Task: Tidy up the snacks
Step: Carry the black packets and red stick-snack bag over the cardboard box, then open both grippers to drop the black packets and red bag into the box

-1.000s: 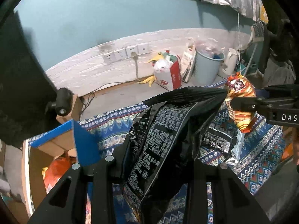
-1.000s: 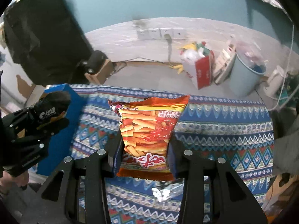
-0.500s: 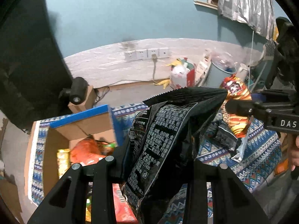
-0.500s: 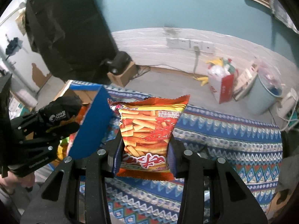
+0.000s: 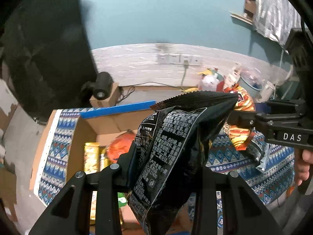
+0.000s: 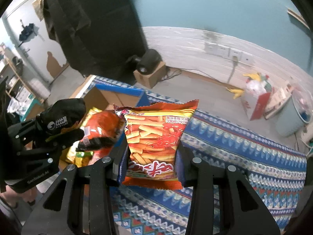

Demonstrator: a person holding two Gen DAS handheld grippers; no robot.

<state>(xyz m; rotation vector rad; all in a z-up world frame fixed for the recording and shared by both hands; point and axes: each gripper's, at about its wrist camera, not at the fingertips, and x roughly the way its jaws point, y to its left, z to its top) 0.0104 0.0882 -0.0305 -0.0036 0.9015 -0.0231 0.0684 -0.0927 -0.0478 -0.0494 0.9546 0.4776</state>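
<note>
At far left, an open cardboard box point(image 5: 86, 129) with a blue flap, already holding a gold packet point(image 5: 91, 156) and an orange bag point(image 5: 121, 146), sits on the patterned cloth covering the counter point(image 5: 244, 162). Above it, the left gripper point(image 5: 168, 156) has its jaws pinched tight on a black snack bag point(image 5: 176, 146); to the right, the right gripper point(image 6: 149, 156) has its jaws closed on an orange fries bag point(image 6: 156, 137), held upright in the air beside the box. Both bags appear to be mid-carry toward the box; the next move calls for lowering each over the opening and releasing. A second ago only the box's corner showed in the left view; now its interior lies beneath the black bag, though motion blur obscures the other contents.
</note>
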